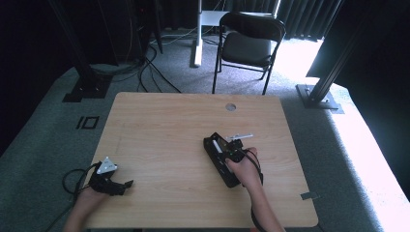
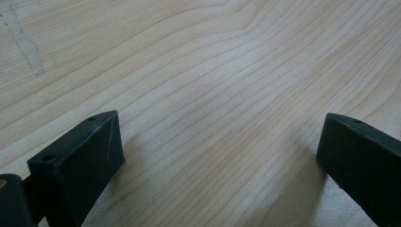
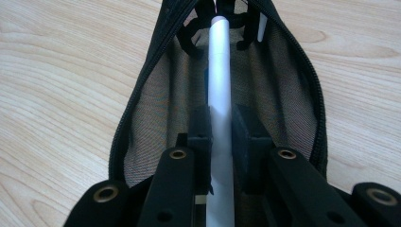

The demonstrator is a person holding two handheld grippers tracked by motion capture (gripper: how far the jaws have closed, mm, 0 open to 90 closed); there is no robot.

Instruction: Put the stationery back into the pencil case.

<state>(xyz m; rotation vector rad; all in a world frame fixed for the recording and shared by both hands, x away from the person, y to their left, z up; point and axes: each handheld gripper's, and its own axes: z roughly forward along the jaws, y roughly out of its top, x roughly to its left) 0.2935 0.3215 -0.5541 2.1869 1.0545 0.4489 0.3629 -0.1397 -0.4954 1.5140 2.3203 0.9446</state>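
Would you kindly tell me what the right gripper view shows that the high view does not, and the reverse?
Right gripper view alone: the right gripper is shut on a white pen pointing into an unzipped black mesh pouch.

High view alone: the left gripper near the table's front left edge, a folding chair and cables on the floor beyond.

Both: the wooden table and the pouch.

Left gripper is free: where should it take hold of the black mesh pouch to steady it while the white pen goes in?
Grip the pouch by its zipper rim near the open mouth, coming from its open outer side. The right gripper and the white pen occupy the middle, so the raised edge is probably the only free part to pinch.
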